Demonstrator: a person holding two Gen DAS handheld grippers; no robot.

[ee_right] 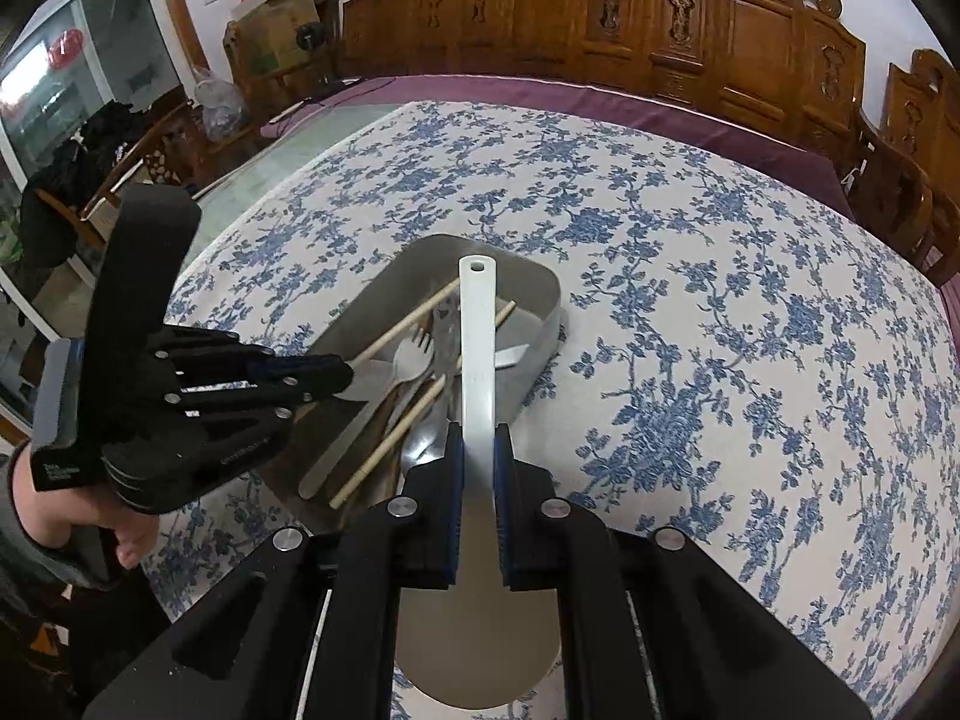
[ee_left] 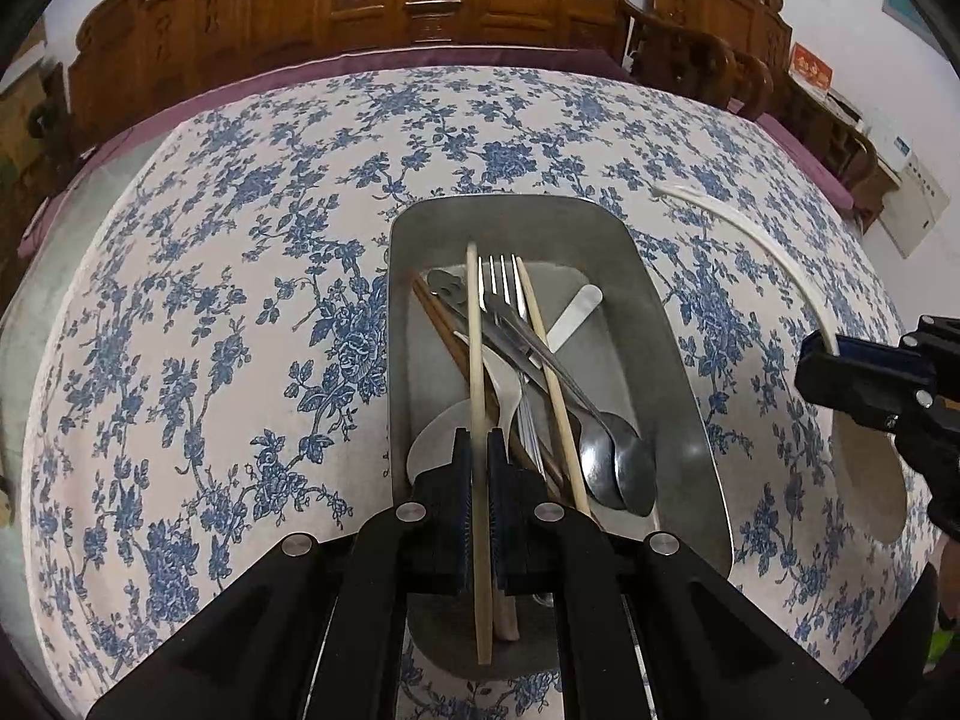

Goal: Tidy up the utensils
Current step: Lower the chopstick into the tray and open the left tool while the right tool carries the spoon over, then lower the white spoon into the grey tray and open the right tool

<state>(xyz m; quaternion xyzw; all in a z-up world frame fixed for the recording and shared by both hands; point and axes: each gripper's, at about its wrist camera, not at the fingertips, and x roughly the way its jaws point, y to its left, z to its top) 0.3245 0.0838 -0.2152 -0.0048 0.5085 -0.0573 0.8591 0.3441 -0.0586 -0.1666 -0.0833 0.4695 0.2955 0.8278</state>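
A: What's on the left?

B: The left gripper (ee_left: 478,468), held by a hand (ee_right: 90,516), is clamped on a pale chopstick (ee_left: 476,360). The stick runs between its pads and out over the metal tray (ee_left: 678,360).

A: And the tray?

B: It sits on the blue-flowered tablecloth (ee_left: 240,300). Lying in it: brown chopsticks (ee_left: 447,336), a second pale chopstick (ee_left: 552,384), a fork (ee_left: 501,294), two metal spoons (ee_left: 618,468) and a white plastic spoon (ee_left: 501,384), all crossed over one another.

A: The right side?

B: The right gripper (ee_right: 478,462) is closed on the handle of a white spatula (ee_right: 477,336). The handle points over the tray's near end; the broad blade hangs below the pads, nearer the camera.
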